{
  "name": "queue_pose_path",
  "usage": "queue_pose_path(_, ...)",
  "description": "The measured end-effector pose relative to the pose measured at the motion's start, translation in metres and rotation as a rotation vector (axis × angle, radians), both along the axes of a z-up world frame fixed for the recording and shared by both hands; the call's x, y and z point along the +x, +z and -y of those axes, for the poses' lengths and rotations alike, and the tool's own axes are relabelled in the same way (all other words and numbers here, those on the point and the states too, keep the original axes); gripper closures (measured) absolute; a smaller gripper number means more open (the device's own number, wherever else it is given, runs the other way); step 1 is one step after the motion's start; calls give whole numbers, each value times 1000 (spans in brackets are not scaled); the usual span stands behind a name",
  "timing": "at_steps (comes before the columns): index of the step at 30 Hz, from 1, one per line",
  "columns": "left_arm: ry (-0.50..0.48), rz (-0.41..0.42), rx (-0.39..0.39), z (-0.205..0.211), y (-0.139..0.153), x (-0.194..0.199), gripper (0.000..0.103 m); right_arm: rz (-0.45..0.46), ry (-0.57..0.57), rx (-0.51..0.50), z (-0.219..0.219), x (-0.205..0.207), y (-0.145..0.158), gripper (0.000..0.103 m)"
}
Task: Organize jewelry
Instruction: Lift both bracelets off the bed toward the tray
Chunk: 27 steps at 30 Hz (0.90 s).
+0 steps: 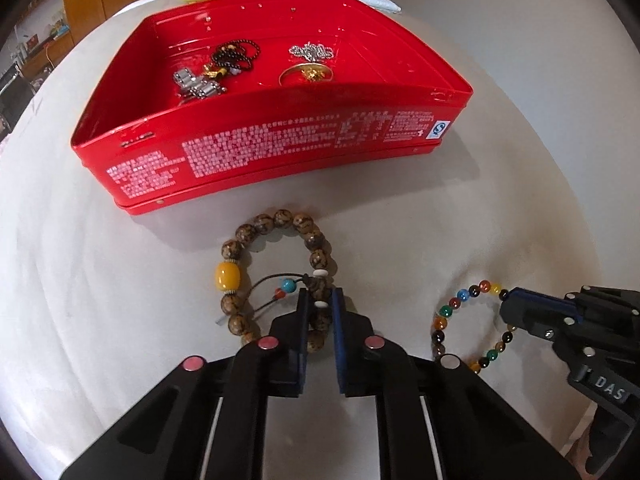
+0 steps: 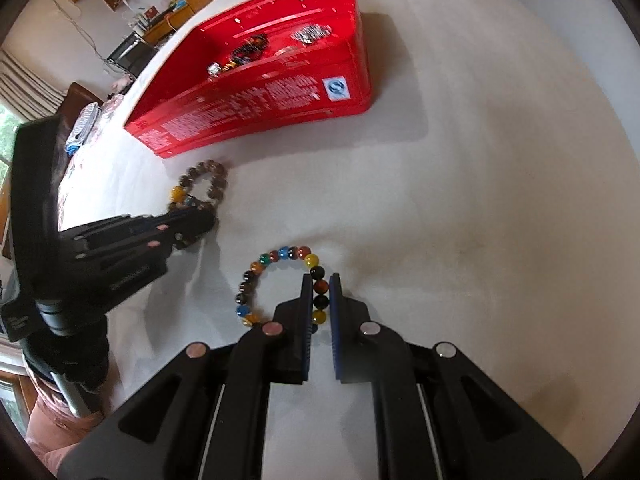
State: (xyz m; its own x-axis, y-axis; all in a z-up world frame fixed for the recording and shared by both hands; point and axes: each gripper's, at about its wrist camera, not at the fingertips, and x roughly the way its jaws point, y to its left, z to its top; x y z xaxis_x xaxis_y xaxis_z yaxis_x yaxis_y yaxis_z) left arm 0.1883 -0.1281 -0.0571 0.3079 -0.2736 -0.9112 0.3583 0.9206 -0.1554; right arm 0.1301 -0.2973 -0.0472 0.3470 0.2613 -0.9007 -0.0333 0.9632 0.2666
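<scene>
On the left, the left gripper [image 1: 320,300] has its jaws drawn in on either side of the near run of the wooden bracelet [image 1: 276,272], pinching a bead or very close to it; on the right, the right gripper [image 2: 320,286] is pressed the same way onto the near side of the glass bracelet [image 2: 280,284]. Both bracelets lie flat on the white cloth [image 1: 400,220] just in front of the red tin [image 1: 260,148], the wooden one nearer its wall, the glass one well to the right. To do this step well, I judge each grip should sit square on one bead rather than on the cord between beads, then lift straight up so the loop hangs free before it is carried over the tin's wall. Round beads may roll out of flat pads, so firm closure matters. The wooden bracelet has large mottled brown beads, one fat amber barrel, two small white discs and a dark cord tail with turquoise and red beads. The glass one is smaller, with glossy beads in many colours. Chains and a gold piece already lie in the tin.
</scene>
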Motion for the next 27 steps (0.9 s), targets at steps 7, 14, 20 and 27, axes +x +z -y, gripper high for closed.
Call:
queue_pose_path(7,7,5,-39,-12,11,-13,92,29,17,13,-2,-7,17,97)
queue_pose_path(14,39,131,-14,-22,36,-39,92,49,24,24,-4,-10,28,97)
queue_pose_path(20,63,206,-9,-28,52,-53,92,73,36,13,-9,-17,38,97)
queue_pose_path(27,63,266,-29,-37,71,-68,92,94,39,5,-12,-20,47,97)
